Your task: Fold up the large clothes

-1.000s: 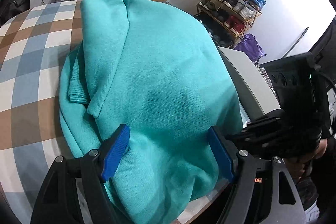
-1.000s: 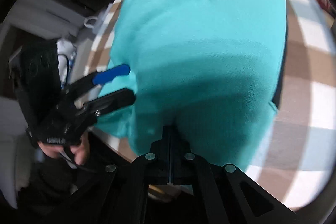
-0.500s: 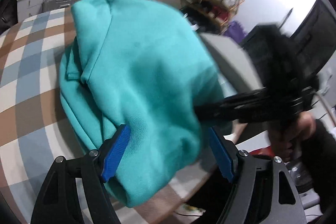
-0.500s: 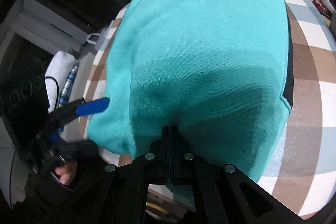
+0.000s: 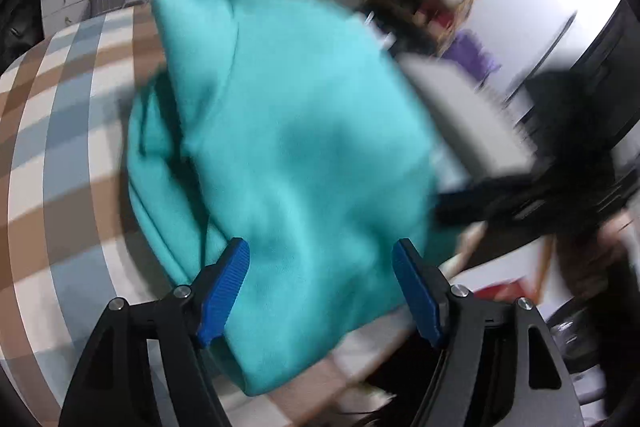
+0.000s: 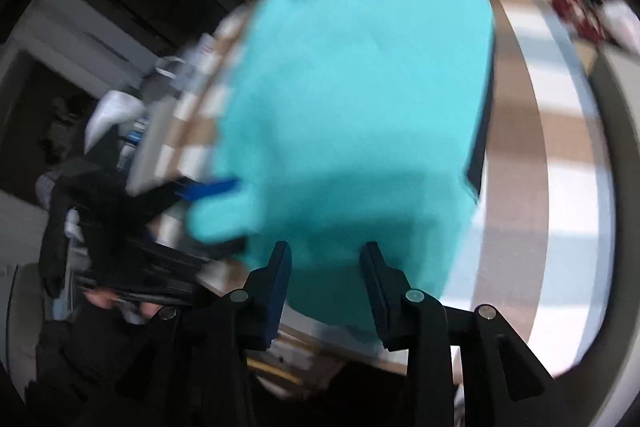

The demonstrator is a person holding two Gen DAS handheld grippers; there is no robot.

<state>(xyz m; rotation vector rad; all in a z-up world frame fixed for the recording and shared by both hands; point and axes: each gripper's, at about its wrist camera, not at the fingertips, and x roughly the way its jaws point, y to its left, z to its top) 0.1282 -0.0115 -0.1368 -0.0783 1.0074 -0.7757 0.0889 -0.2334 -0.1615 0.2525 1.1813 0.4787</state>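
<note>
Lying folded into a thick bundle on the brown, blue and white checked tablecloth [image 5: 60, 131], the turquoise fleece sweatshirt [image 5: 296, 147] reaches the table's near edge and droops slightly over it. The left gripper [image 5: 320, 291] has its blue-padded fingers spread wide, the fabric showing between them. The right gripper [image 6: 325, 287] (both views are motion-blurred) also stands parted, gripping nothing, just at the sweatshirt's near edge.
</note>
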